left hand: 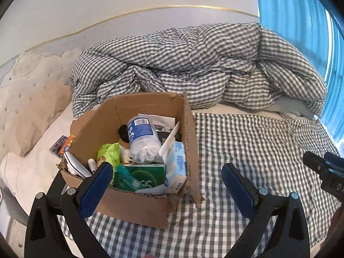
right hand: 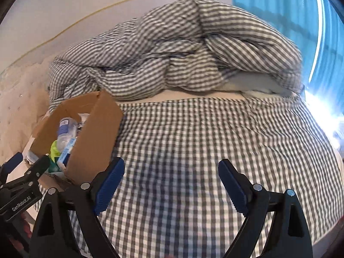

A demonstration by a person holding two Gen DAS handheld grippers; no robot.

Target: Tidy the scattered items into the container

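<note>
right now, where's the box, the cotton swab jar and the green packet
box (left hand: 139,206), left wrist view, its near outer wall
cotton swab jar (left hand: 142,137), left wrist view, middle of its clear body
green packet (left hand: 108,153), left wrist view, its crinkled front

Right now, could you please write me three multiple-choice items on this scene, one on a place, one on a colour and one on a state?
1. Where does the cardboard box stand?
A. on the checked bedsheet
B. on the floor
C. on the pillow

2. What colour is the curtain?
A. red
B. blue
C. yellow

3. How is the right gripper?
A. shut on a bottle
B. shut on nothing
C. open and empty

Answers: 1 A, the box sits on the checked sheet beside the pillow. 2 B, the curtain by the window is bright blue. 3 C, its blue fingers stand wide apart over bare sheet.
</note>
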